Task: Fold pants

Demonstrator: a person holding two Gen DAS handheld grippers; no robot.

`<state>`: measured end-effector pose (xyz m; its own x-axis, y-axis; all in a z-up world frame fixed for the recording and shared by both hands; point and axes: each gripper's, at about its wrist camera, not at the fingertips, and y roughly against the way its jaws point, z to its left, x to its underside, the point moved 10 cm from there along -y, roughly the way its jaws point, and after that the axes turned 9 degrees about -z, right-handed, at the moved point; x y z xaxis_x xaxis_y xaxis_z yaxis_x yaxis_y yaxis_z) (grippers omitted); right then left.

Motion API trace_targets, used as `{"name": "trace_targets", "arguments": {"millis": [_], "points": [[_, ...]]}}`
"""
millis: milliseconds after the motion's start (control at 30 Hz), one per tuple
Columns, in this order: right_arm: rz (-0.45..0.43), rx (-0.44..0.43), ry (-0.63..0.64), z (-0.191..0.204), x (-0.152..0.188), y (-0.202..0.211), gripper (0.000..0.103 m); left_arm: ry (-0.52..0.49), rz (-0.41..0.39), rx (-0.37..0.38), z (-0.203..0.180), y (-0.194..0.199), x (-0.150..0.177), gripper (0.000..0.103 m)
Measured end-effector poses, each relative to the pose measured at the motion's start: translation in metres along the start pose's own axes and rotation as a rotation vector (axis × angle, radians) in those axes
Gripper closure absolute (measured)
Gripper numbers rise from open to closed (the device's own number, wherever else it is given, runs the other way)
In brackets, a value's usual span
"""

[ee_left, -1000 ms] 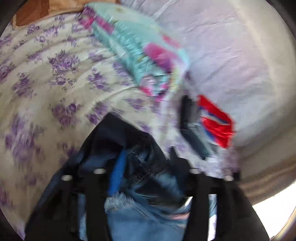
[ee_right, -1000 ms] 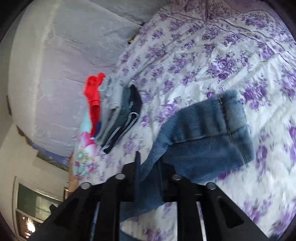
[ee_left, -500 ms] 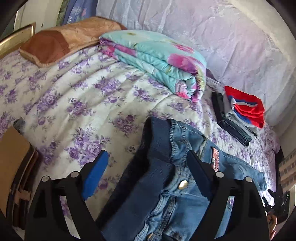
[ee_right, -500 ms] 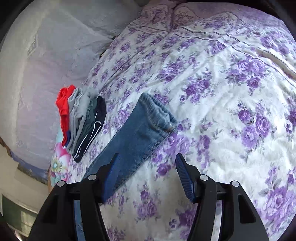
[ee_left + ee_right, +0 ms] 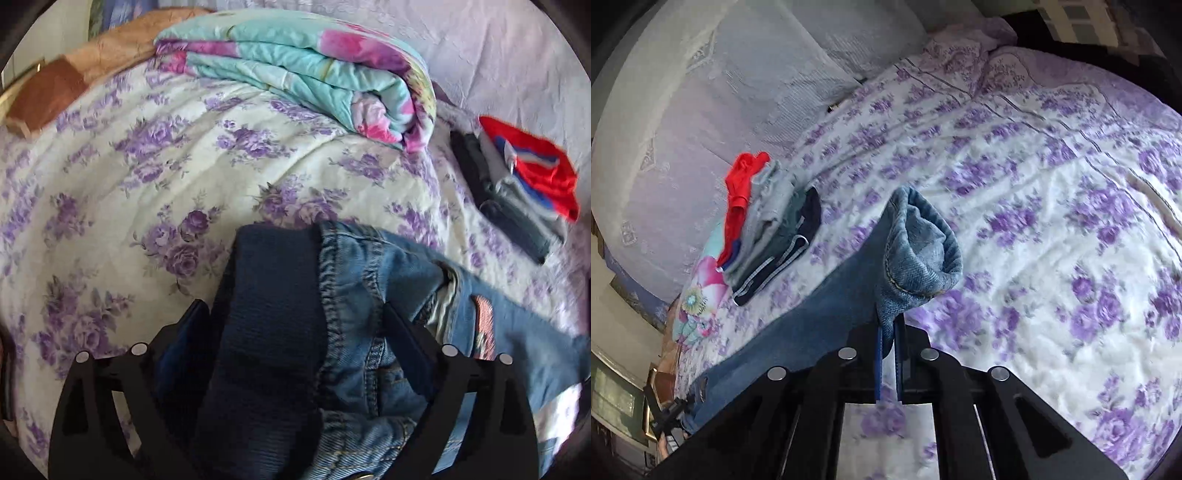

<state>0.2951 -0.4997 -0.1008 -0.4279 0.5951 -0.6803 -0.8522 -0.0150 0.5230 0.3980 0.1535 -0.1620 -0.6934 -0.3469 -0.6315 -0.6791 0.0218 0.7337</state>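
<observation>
Blue denim fills the near field of both wrist views: the jeans point(image 5: 369, 295) lie stretched across a bedspread point(image 5: 147, 184) printed with purple flowers.

Left gripper point(image 5: 295, 325) pitched steeply down over the waist end. Jaws wide and opening; the dark ribbed waistband point(image 5: 269, 295) and denim fly sit between the fingers point(image 5: 406, 343). The pads do not appear to press on the cloth, though the inner faces are partly hidden.

Right gripper point(image 5: 888, 332) tilted down at a shallower angle at the far end of the garment. Jaws drawn together, pinching the edge of a trouser-leg hem point(image 5: 919, 251); the cuff stands up just past the fingertips, mouth gaping, and the leg runs back toward the lower left of that view.

Beyond the jeans: a small stack of folded clothes point(image 5: 517, 192), red piece on top, near the wall side. A folded floral quilt point(image 5: 314, 62) lies well apart from the waistband.
</observation>
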Motion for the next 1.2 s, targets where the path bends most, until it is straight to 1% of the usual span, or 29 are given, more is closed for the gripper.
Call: {"name": "trace_targets", "arguments": {"millis": [33,67,100,133,167,200,233,267,300,333,400,433,500,533,600,700,767,800,833,867,933,1000,1033,1067,1100,1133,1167,1200], "points": [[0.041,0.033,0.002,-0.015,0.008,-0.01,0.096,0.022,0.007,0.003,0.003,-0.004,-0.002,0.011],[0.101,0.049,-0.017,-0.029,0.02,-0.023,0.095,0.029,0.019,0.004,0.003,-0.008,-0.002,0.011],[0.107,0.015,-0.055,-0.034,0.024,-0.028,0.095,0.023,0.022,-0.004,0.002,-0.01,-0.002,0.011],[0.096,-0.005,-0.084,-0.035,0.02,-0.024,0.094,0.005,0.018,-0.02,0.001,-0.01,-0.004,0.011],[0.084,0.002,-0.105,-0.035,0.016,-0.018,0.087,-0.009,0.013,-0.032,-0.001,-0.009,-0.004,0.011],[0.041,0.032,-0.125,-0.037,0.01,-0.008,0.076,-0.019,0.007,-0.036,-0.002,-0.006,-0.004,0.012],[-0.002,0.066,-0.13,-0.04,0.006,0.001,0.071,-0.026,0.002,-0.021,-0.004,0.001,-0.003,0.016],[-0.053,0.103,-0.12,-0.042,0.002,0.013,0.066,-0.026,-0.005,0.0,-0.005,0.008,-0.003,0.017],[-0.093,0.129,-0.083,-0.039,-0.003,0.025,0.065,-0.024,-0.014,0.029,-0.005,0.015,-0.004,0.017],[-0.106,0.129,-0.044,-0.034,-0.007,0.032,0.065,-0.023,-0.009,0.071,-0.006,0.021,-0.005,0.017],[-0.121,0.096,0.013,-0.016,-0.008,0.041,0.065,-0.017,0.031,0.111,-0.005,0.023,-0.007,0.017],[-0.123,0.074,0.022,-0.008,-0.009,0.043,0.062,-0.011,0.047,0.121,-0.005,0.02,-0.008,0.018],[-0.109,0.012,0.038,0.013,-0.005,0.042,0.046,-0.026,0.09,0.14,-0.007,0.008,-0.011,0.021],[-0.102,-0.006,0.046,0.021,-0.002,0.04,0.044,-0.035,0.105,0.139,-0.008,0.002,-0.01,0.028],[-0.077,-0.026,0.073,0.036,0.01,0.037,0.044,-0.036,0.142,0.154,-0.007,-0.012,-0.008,0.029],[-0.028,-0.049,0.116,0.049,0.034,0.03,0.044,-0.009,0.14,0.227,-0.007,-0.015,-0.013,0.029],[-0.008,-0.045,0.132,0.05,0.051,0.028,0.044,0.01,0.143,0.28,-0.009,-0.012,-0.014,0.045],[0.001,-0.043,0.138,0.05,0.057,0.026,0.044,0.008,0.121,0.296,-0.011,-0.007,-0.015,0.052],[0.007,-0.042,0.146,0.051,0.062,0.024,0.044,0.002,0.106,0.322,-0.015,-0.002,-0.016,0.067],[0.01,-0.039,0.151,0.052,0.066,0.022,0.044,-0.002,0.078,0.337,-0.018,0.005,-0.019,0.074],[0.004,-0.038,0.177,0.058,0.067,0.02,0.044,-0.01,0.004,0.336,-0.026,0.018,-0.031,0.077],[-0.015,-0.036,0.208,0.066,0.063,0.02,0.044,-0.021,-0.052,0.328,-0.034,0.024,-0.044,0.078],[-0.026,-0.035,0.224,0.073,0.059,0.019,0.044,-0.022,-0.066,0.324,-0.039,0.023,-0.05,0.078],[-0.033,-0.04,0.233,0.078,0.057,0.018,0.044,-0.021,-0.06,0.313,-0.042,0.016,-0.052,0.078],[-0.037,-0.048,0.241,0.082,0.055,0.017,0.044,-0.023,-0.039,0.291,-0.042,0.006,-0.051,0.078],[-0.029,-0.05,0.251,0.085,0.056,0.013,0.044,-0.021,0.016,0.251,-0.038,-0.009,-0.045,0.075],[-0.012,-0.042,0.259,0.085,0.059,0.009,0.044,-0.006,0.07,0.213,-0.032,-0.022,-0.037,0.062],[0.004,-0.033,0.259,0.084,0.063,0.006,0.044,0.033,0.108,0.183,-0.022,-0.029,-0.029,0.055]]}}
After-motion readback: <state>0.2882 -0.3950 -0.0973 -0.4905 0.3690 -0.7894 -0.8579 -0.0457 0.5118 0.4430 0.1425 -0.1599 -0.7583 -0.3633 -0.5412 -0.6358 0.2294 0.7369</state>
